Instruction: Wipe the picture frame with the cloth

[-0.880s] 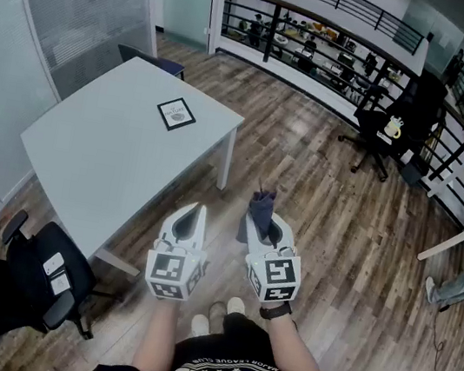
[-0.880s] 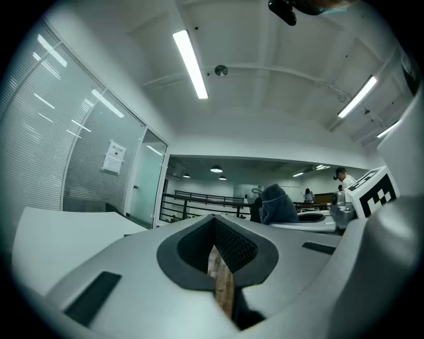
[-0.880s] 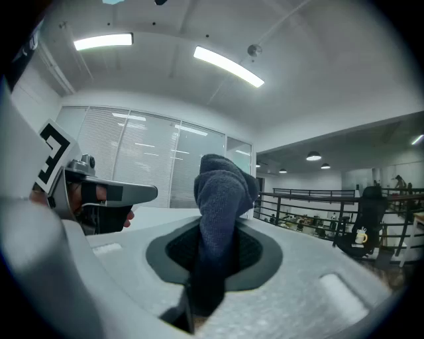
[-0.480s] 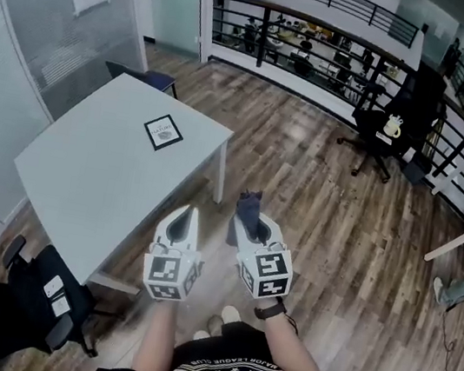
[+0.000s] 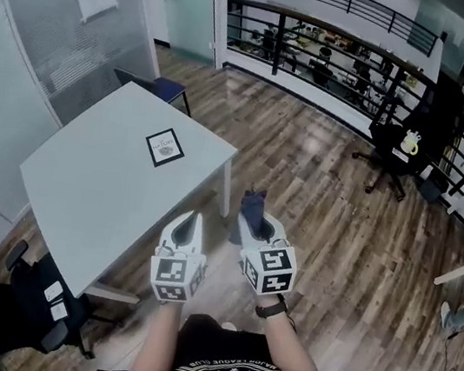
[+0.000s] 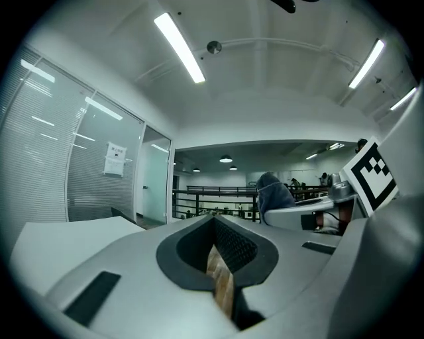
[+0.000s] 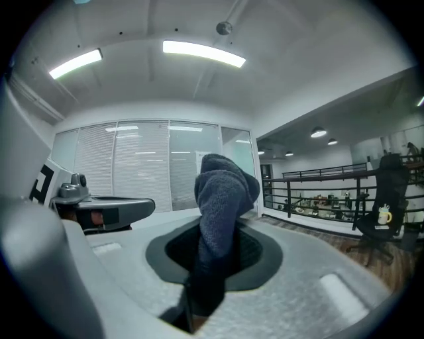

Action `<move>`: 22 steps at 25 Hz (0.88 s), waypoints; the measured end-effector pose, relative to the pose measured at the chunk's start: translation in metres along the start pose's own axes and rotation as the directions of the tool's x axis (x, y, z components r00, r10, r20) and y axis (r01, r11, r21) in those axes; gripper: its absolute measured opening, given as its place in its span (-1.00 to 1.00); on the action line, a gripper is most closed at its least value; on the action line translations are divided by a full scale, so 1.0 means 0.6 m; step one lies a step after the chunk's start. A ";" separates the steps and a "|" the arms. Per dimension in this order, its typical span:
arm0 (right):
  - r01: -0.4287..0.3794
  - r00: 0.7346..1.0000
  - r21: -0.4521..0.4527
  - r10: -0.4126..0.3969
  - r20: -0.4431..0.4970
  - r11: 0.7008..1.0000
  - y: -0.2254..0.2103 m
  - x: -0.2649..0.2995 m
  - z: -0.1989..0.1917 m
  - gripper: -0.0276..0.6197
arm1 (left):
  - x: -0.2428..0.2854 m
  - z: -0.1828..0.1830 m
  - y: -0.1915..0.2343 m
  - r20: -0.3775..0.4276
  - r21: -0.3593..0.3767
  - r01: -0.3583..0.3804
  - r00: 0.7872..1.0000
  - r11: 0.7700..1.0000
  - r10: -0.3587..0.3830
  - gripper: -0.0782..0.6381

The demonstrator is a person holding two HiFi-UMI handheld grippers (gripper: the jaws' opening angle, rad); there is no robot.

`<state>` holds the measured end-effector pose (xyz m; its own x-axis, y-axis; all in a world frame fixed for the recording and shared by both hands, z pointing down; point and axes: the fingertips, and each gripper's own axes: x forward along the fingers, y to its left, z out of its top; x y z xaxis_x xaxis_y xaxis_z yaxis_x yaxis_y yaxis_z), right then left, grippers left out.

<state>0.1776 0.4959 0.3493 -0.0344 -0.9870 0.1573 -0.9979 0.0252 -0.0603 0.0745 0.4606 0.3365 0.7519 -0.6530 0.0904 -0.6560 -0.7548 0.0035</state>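
Note:
A black picture frame (image 5: 164, 147) lies flat on the white table (image 5: 101, 180), near its far right corner. My right gripper (image 5: 254, 213) is shut on a dark grey-blue cloth (image 5: 253, 201), which sticks up from its jaws (image 7: 222, 198). It hangs over the wood floor, just off the table's right edge. My left gripper (image 5: 192, 221) is shut with nothing in it, beside the right one at the table's near edge. In the left gripper view the cloth (image 6: 273, 193) and right gripper show at the right. Both grippers are well short of the frame.
A black office chair (image 5: 28, 300) stands at the table's near left corner and a blue chair (image 5: 156, 86) at its far end. Glass walls run along the left. A black railing (image 5: 342, 53) and another office chair (image 5: 406, 148) lie beyond the wood floor.
The view has shifted slightly and both grippers have drifted a little toward the table. The cloth stays held in the right gripper. The frame has not moved.

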 end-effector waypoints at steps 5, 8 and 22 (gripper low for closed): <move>-0.028 0.999 0.016 0.029 -0.026 0.999 -0.016 0.073 -0.019 -0.69 | 0.052 -0.024 0.052 -0.024 -0.039 -0.012 1.000 0.999 0.011 -0.80; -0.035 0.998 0.029 0.036 -0.041 0.999 -0.036 0.120 -0.046 -0.68 | 0.090 -0.050 0.075 -0.037 -0.040 -0.019 0.999 0.999 0.017 -0.80; -0.124 0.992 -0.037 0.123 -0.019 0.992 -0.014 0.561 0.067 -0.68 | 0.359 0.015 0.418 0.016 -0.030 -0.055 0.998 0.998 0.056 -0.80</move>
<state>0.1769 0.1569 0.3629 -0.1581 -0.9731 0.1676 -0.9873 0.1530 -0.0431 0.0726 0.1302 0.3477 0.7150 -0.6952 0.0745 -0.6984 -0.7152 0.0284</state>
